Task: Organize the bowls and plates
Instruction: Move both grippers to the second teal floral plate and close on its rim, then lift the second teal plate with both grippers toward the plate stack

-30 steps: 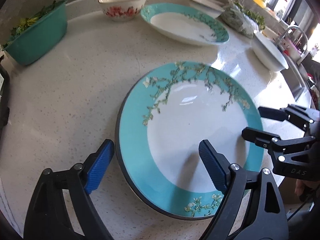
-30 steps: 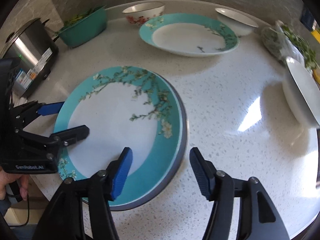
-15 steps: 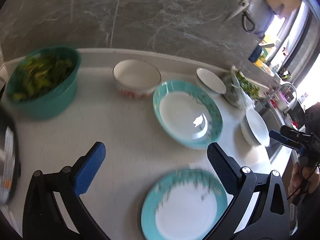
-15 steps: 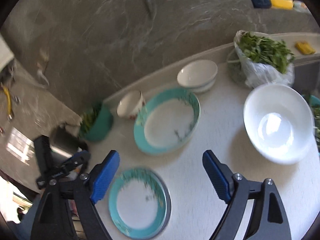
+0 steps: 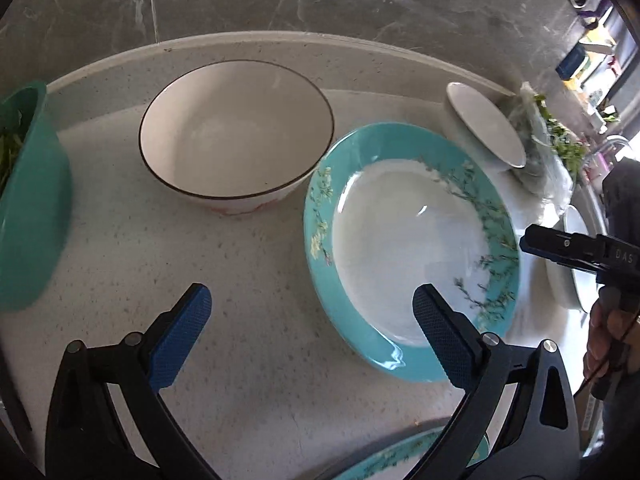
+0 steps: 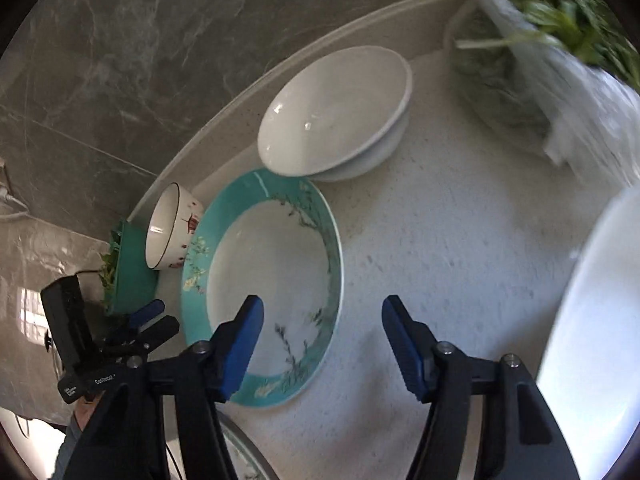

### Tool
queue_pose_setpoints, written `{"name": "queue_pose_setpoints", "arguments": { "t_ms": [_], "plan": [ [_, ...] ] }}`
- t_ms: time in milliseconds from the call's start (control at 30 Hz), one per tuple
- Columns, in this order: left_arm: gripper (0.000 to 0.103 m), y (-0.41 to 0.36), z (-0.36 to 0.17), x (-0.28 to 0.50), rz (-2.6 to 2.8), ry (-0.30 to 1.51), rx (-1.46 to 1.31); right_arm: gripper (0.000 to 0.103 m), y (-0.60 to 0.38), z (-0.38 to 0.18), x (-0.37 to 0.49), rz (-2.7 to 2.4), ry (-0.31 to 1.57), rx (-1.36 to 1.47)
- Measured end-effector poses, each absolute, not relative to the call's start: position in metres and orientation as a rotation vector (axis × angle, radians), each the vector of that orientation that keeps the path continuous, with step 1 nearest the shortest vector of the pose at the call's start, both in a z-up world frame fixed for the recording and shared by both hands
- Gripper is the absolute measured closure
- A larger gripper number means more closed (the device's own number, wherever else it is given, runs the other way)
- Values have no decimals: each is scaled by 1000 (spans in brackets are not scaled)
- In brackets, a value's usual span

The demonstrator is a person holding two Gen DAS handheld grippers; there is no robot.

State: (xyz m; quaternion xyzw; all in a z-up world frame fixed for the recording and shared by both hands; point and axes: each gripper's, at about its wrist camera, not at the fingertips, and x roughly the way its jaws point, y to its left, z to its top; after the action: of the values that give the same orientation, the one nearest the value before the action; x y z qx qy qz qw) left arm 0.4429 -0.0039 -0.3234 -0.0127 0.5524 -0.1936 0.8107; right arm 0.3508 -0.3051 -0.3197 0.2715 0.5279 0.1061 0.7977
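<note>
glossy round teal-rimmed plate on speckled stone counter; l. gripper spread wide, empty; r. gripper just narrowed, nothing gripped.

Open right tool over teal plate

Surface carries, left to right along the wall: tub, bowl, plate, stacked dishes, bag of greens. The bowl sits just beside the plate. A second plate lies nearest.
</note>
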Motion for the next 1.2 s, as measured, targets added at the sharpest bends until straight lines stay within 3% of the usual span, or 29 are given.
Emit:
{"name": "queue_pose_setpoints", "arguments": {
  "t_ms": [200,267,300,367,400,533,633,667,733,1200],
  "plan": [
    [6,-22,-339,463,-401,1184,-16,37,-305,-337,378,211,1194,584],
    [29,-24,-344,464,-413,1197,-13,38,-304,-341,379,220,1202,585],
    [36,-29,-348,464,-418,1205,-7,38,-303,-340,379,224,1197,578],
    [62,-33,-355,466,-416,1224,-7,42,-299,-340,383,231,1189,561],
    [66,-34,-358,466,-417,1234,-16,44,-298,-340,384,235,1189,558],
    [69,-40,-363,469,-412,1242,-17,51,-292,-340,388,244,1194,522],
    [74,-38,-362,469,-408,1245,-12,72,-289,-342,387,246,1208,495],
    [81,-39,-363,470,-412,1248,-15,82,-289,-343,387,246,1213,493],
    [84,-35,-361,468,-419,1249,-22,89,-290,-344,385,234,1209,474],
    [85,-31,-352,455,-396,1243,-22,90,-284,-340,379,248,1185,414]
  ]
}}
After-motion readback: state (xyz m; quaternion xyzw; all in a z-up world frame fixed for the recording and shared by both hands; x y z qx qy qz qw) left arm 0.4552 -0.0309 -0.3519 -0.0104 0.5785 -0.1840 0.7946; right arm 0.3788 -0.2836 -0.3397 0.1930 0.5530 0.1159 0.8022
